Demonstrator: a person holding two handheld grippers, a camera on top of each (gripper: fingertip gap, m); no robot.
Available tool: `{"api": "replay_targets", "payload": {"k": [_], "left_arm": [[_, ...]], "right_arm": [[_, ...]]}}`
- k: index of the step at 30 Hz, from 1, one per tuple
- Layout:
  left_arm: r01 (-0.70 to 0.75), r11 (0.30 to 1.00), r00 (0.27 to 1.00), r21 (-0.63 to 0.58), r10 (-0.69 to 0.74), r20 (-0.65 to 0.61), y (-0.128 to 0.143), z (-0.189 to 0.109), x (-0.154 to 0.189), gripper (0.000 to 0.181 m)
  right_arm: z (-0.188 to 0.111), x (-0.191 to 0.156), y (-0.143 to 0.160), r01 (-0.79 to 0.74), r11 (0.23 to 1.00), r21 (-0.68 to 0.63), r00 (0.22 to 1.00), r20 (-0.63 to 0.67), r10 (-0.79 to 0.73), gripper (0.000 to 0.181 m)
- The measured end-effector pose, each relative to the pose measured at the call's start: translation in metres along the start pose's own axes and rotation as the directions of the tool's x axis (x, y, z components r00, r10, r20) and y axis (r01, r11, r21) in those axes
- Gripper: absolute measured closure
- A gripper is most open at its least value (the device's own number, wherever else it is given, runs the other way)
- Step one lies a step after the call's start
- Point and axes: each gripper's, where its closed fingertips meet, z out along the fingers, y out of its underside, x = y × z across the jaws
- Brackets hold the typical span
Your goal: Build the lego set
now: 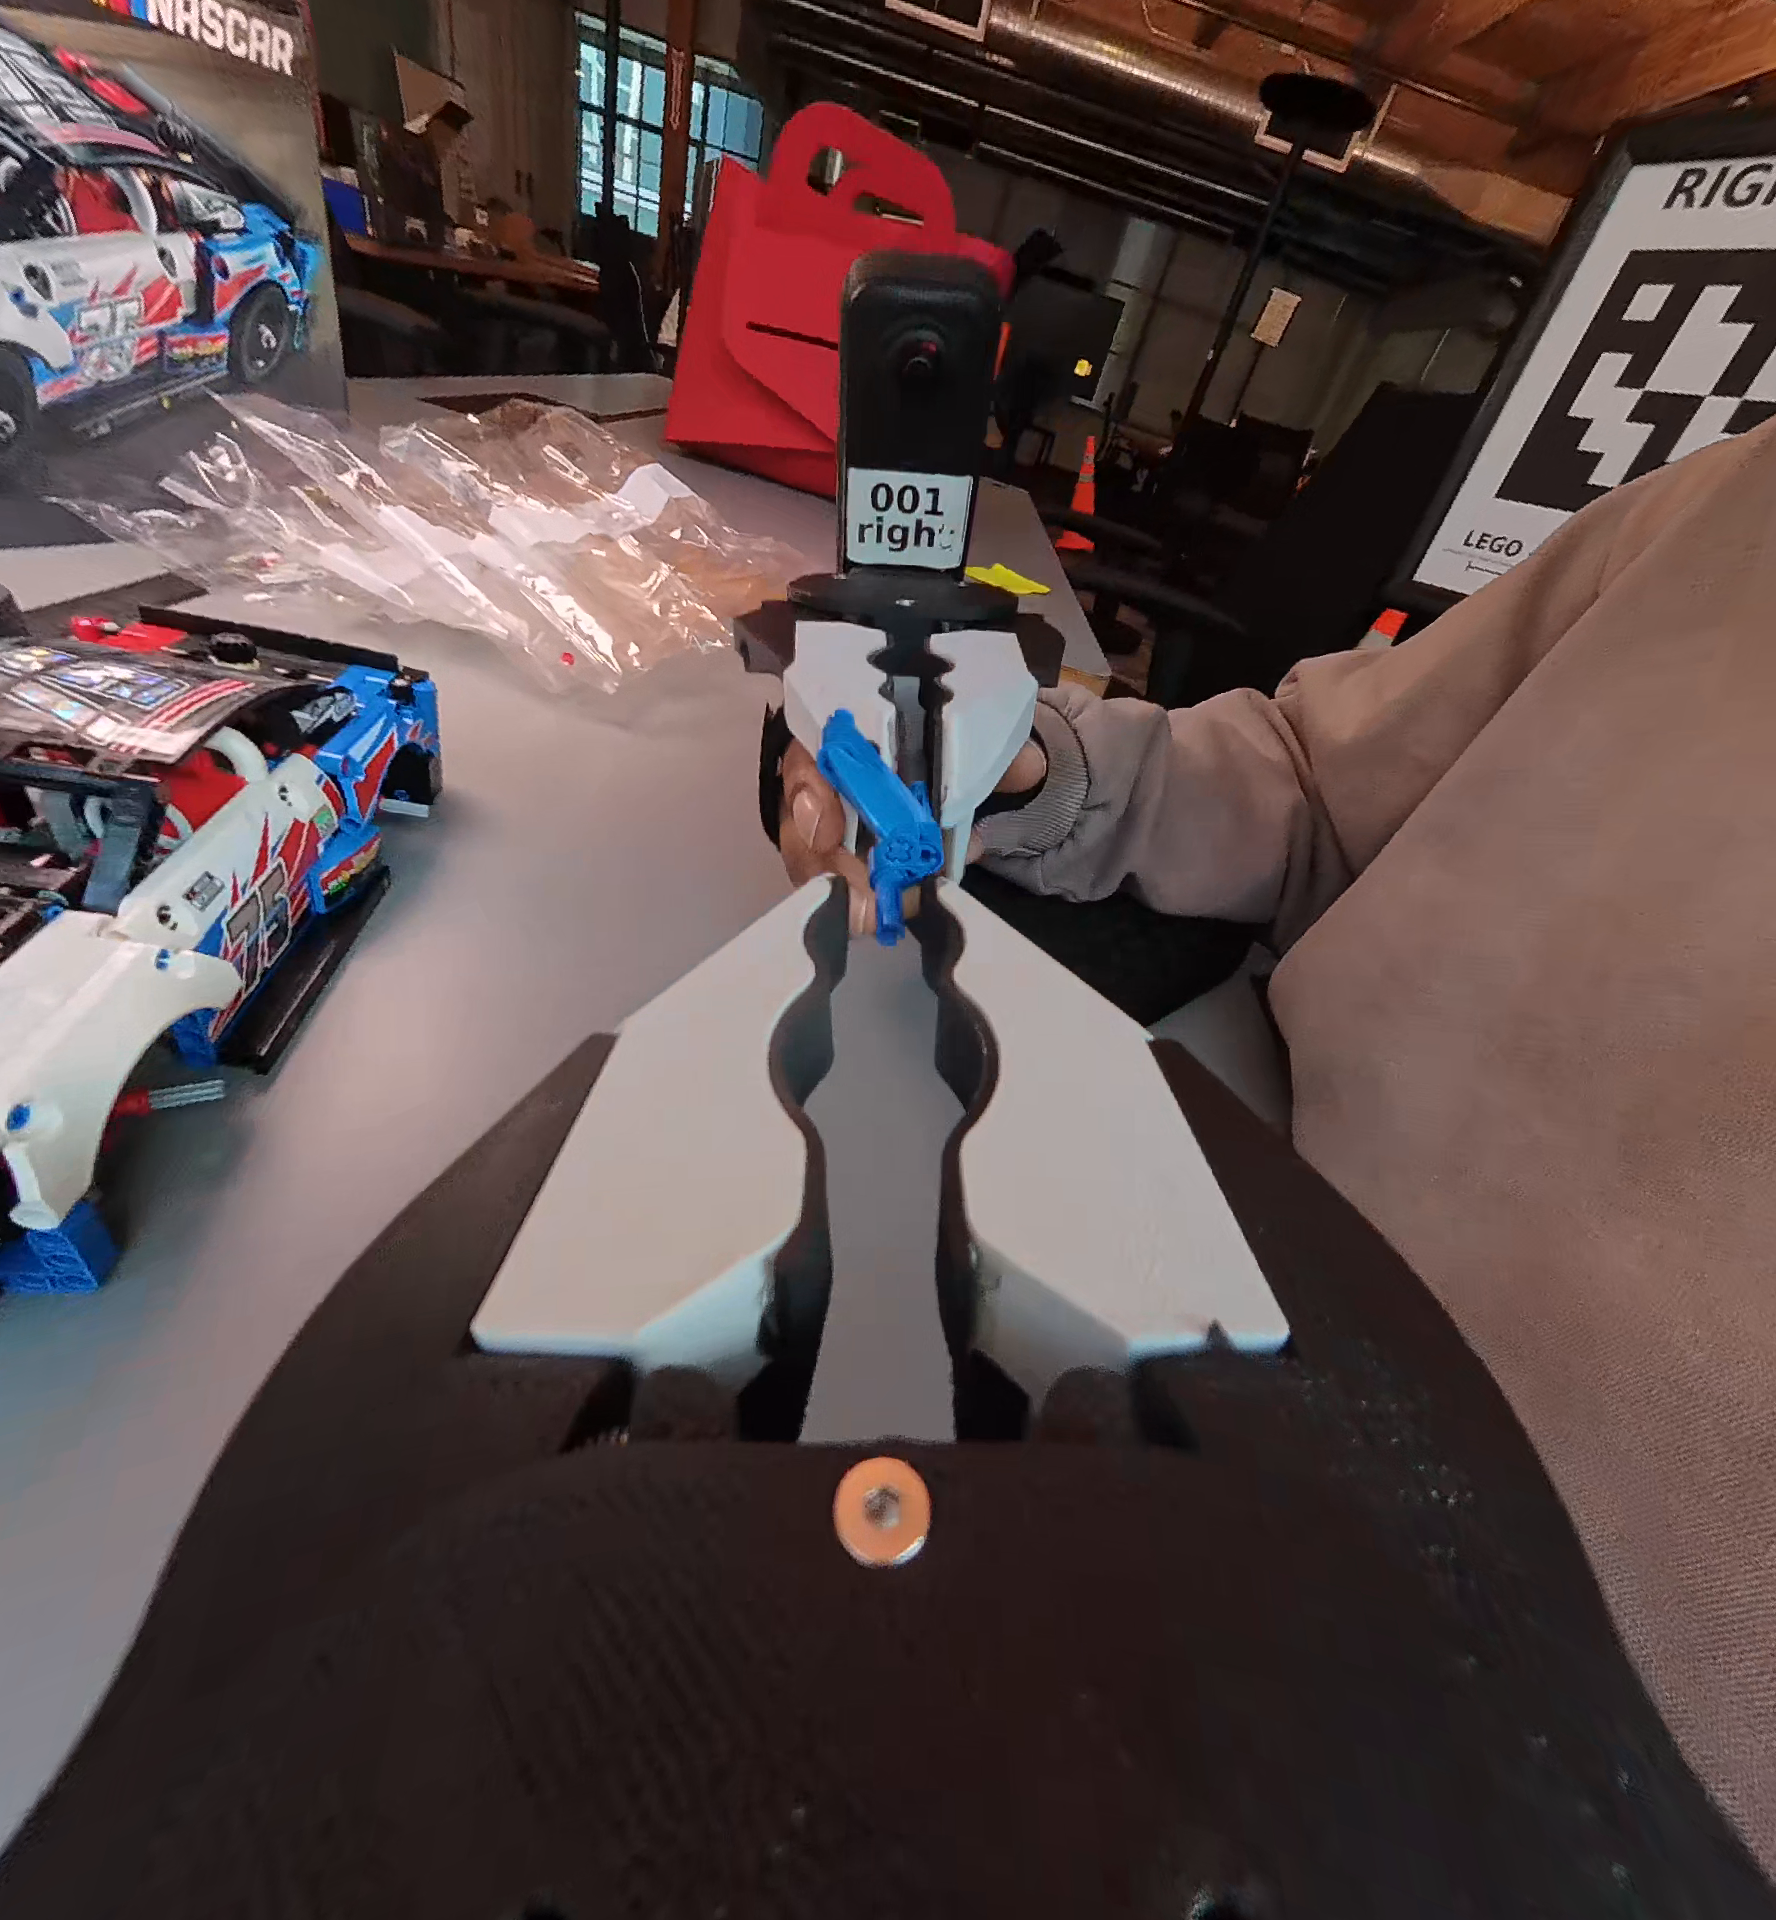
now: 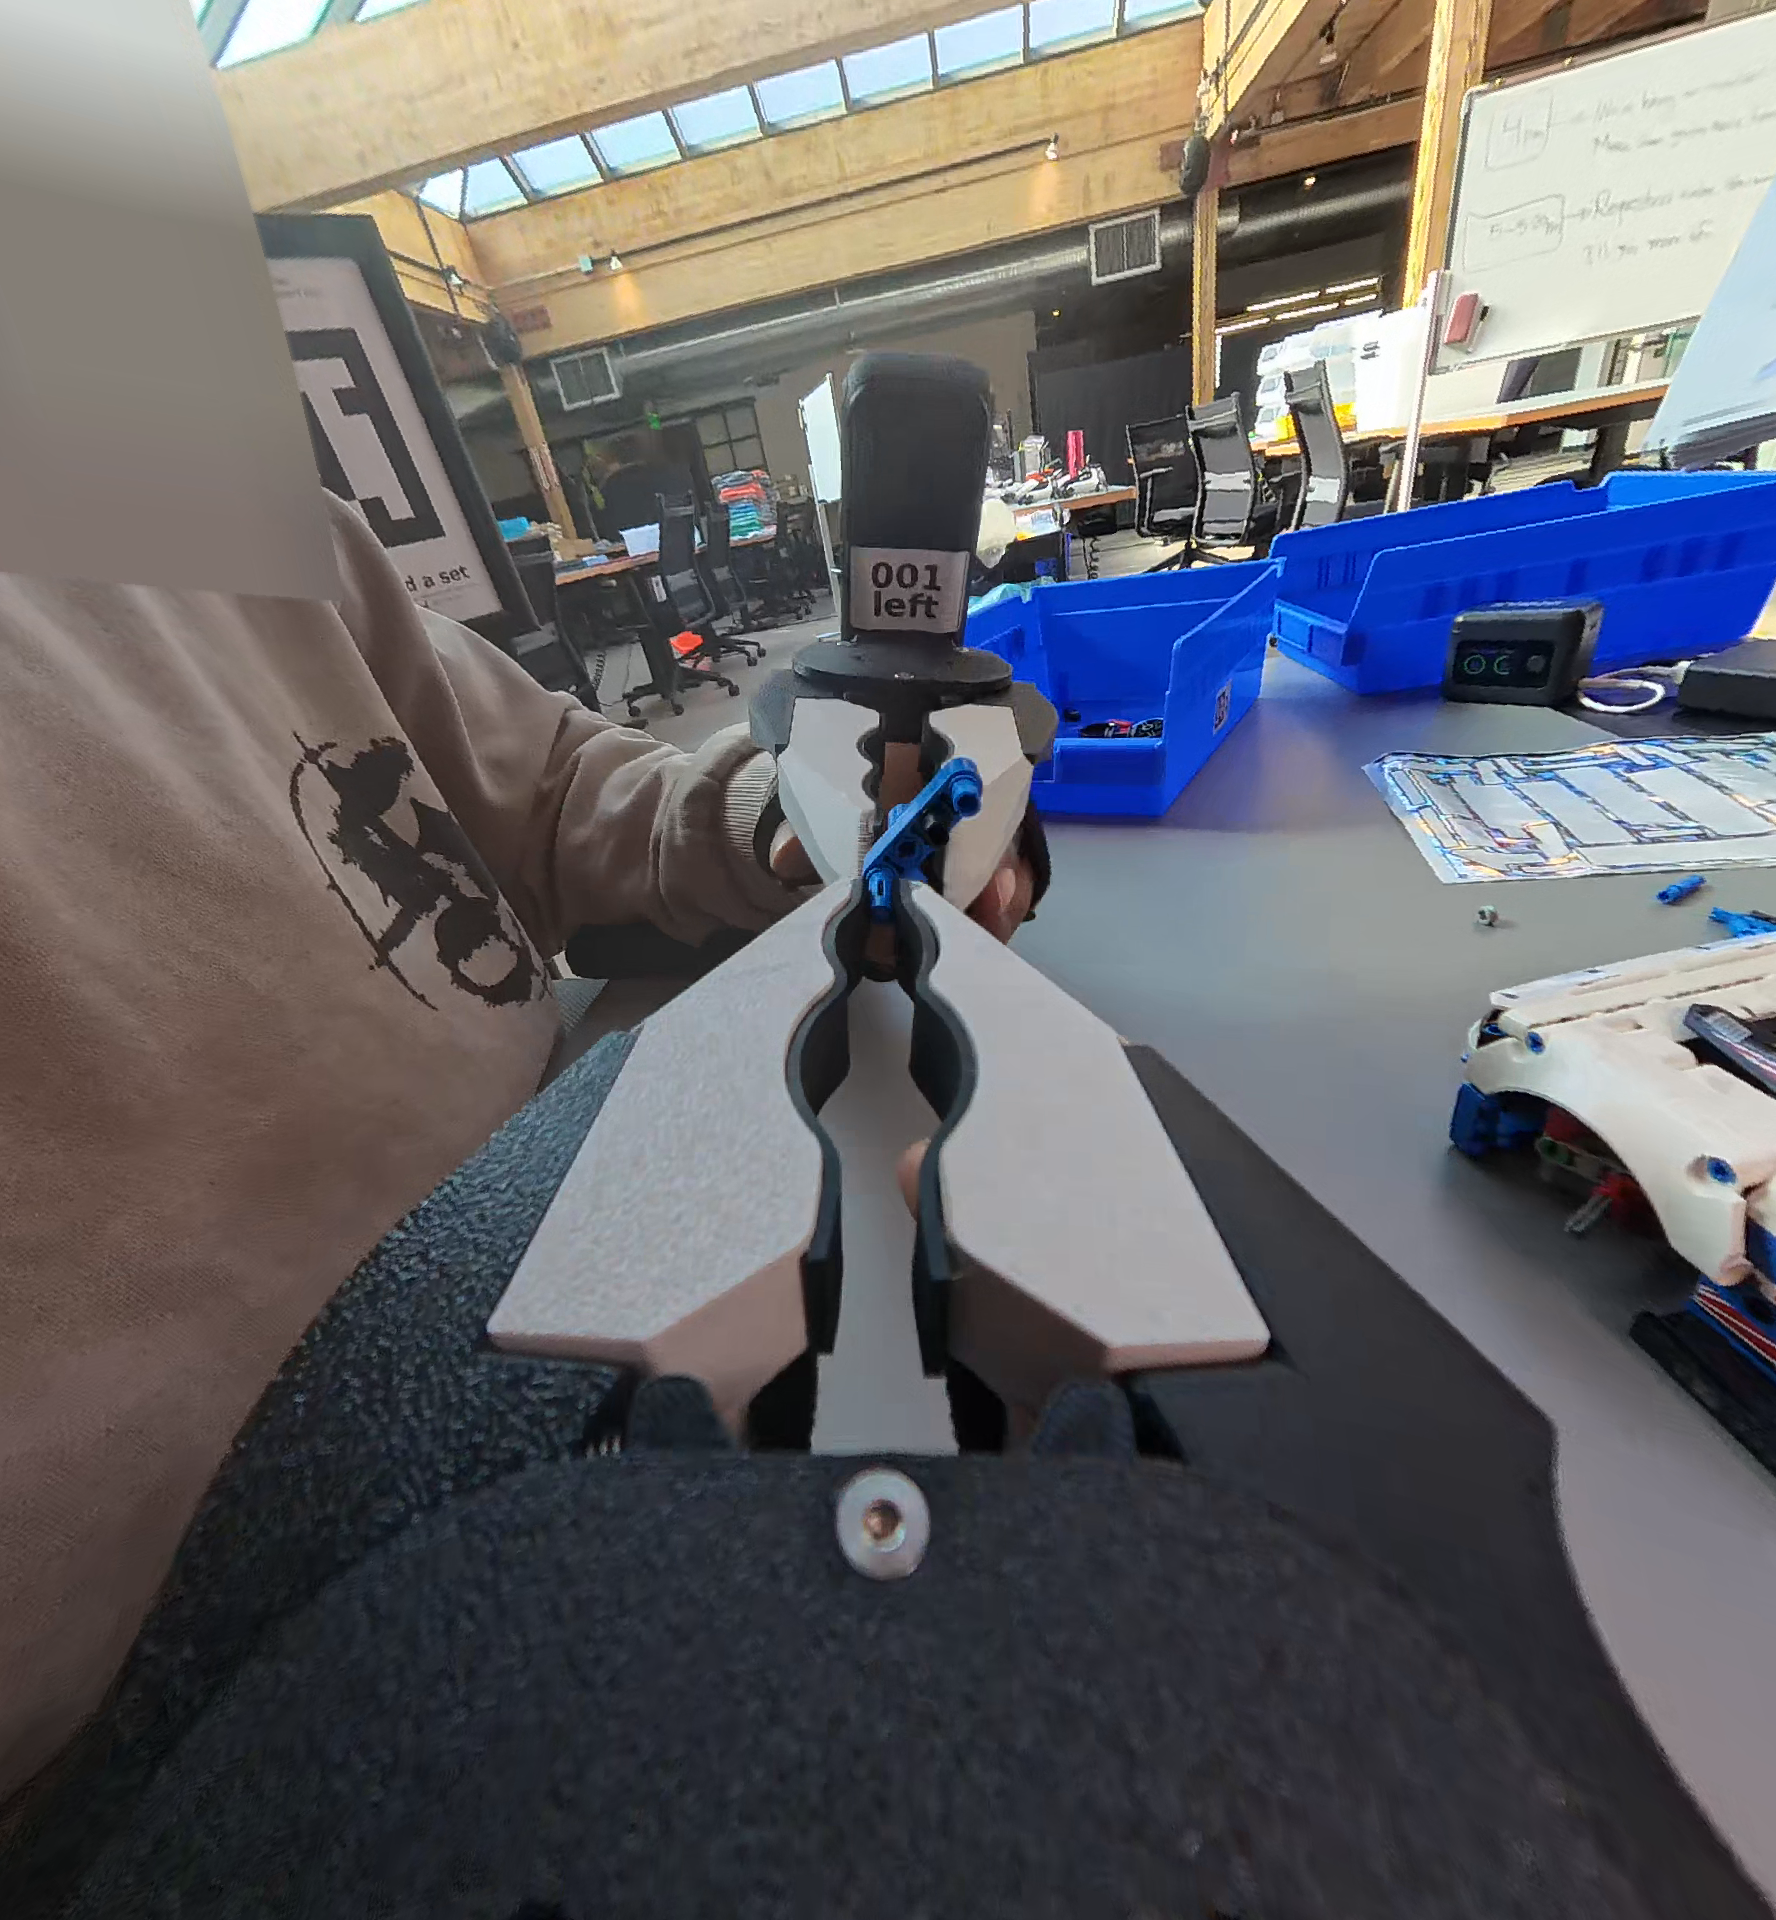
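Right gripper (image 2: 879, 914) pinching blue Lego beam (image 2: 915, 831) at 12 o'clock, left gripper (image 1: 884, 904) tip-to-tip, jaws narrowly apart, Lego race car (image 1: 167, 883) at 9 o'clock

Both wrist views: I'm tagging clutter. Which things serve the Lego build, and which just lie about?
In use: blue piece, where left gripper and right gripper meet tip to tip; part-built car.
Lying about: plastic bags; red bag; small black device.
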Motion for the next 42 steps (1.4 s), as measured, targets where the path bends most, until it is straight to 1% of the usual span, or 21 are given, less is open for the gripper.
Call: {"api": "replay_targets", "payload": {"k": [1, 4, 8, 12, 13, 16, 18, 21, 25, 27, 30, 32, 34, 39, 42], "left_arm": [[-0.022, 1.000, 1.000, -0.001, 0.022, 0.010, -0.001, -0.001, 0.001, 0.174], [-0.049, 0.999, 0.999, -0.006, 0.049, 0.022, 0.000, -0.004, 0.001, 0.179], [-0.009, 1.000, 1.000, 0.002, 0.009, -0.009, 0.000, -0.006, 0.003, 0.179], [0.017, 1.000, 1.000, 0.017, -0.017, -0.013, -0.001, -0.006, 0.004, 0.179], [0.024, 0.999, 1.000, 0.021, -0.023, -0.014, -0.001, -0.006, 0.004, 0.177], [0.101, 0.995, 0.994, 0.019, -0.100, -0.053, 0.000, -0.007, 0.005, 0.159], [0.158, 0.987, 0.985, 0.014, -0.157, -0.073, 0.003, -0.007, 0.004, 0.154], [0.187, 0.982, 0.978, 0.008, -0.185, -0.096, 0.005, -0.004, 0.007, 0.158], [0.185, 0.983, 0.979, 0.003, -0.184, -0.085, 0.006, -0.003, 0.006, 0.167], [0.187, 0.982, 0.979, -0.004, -0.186, -0.077, 0.007, -0.003, 0.005, 0.168], [0.164, 0.986, 0.984, -0.019, -0.164, -0.063, 0.011, -0.002, 0.005, 0.163], [0.132, 0.991, 0.990, -0.032, -0.134, -0.054, 0.013, -0.003, 0.005, 0.161], [0.096, 0.994, 0.994, -0.050, -0.099, -0.056, 0.015, -0.003, 0.007, 0.165], [-0.010, 0.998, 0.999, -0.054, 0.008, -0.038, 0.017, -0.003, 0.008, 0.167], [-0.095, 0.994, 0.995, -0.055, 0.093, -0.024, 0.018, -0.004, 0.007, 0.168]], "right_arm": [[0.000, 0.000, 0.000, -0.002, 1.000, 0.001, 1.000, 0.001, 0.002, 0.180], [0.000, -0.001, 0.001, -0.019, 1.000, -0.001, 1.000, 0.021, 0.019, 0.180], [0.002, -0.003, 0.002, -0.019, 1.000, -0.003, 0.999, 0.028, 0.019, 0.180], [0.001, -0.002, 0.002, -0.005, 1.000, -0.002, 1.000, 0.020, 0.005, 0.180], [0.001, -0.002, 0.002, 0.010, 1.000, -0.006, 1.000, 0.010, -0.010, 0.180], [0.002, 0.002, 0.006, 0.081, 0.996, -0.042, 0.996, -0.034, -0.082, 0.180], [0.004, 0.000, 0.009, 0.131, 0.989, -0.069, 0.990, -0.042, -0.134, 0.180], [0.007, -0.002, 0.013, 0.171, 0.981, -0.094, 0.983, -0.047, -0.176, 0.180], [0.008, -0.005, 0.016, 0.226, 0.967, -0.121, 0.971, -0.049, -0.234, 0.180], [0.008, -0.005, 0.018, 0.281, 0.949, -0.144, 0.955, -0.059, -0.292, 0.179], [0.009, -0.007, 0.019, 0.374, 0.911, -0.171, 0.918, -0.068, -0.390, 0.180], [0.010, -0.008, 0.019, 0.457, 0.866, -0.201, 0.874, -0.080, -0.480, 0.179], [0.011, -0.008, 0.022, 0.518, 0.823, -0.235, 0.832, -0.083, -0.548, 0.179], [0.011, -0.008, 0.024, 0.530, 0.813, -0.240, 0.824, -0.081, -0.561, 0.179], [0.012, -0.008, 0.025, 0.510, 0.826, -0.240, 0.837, -0.081, -0.541, 0.179]]}}
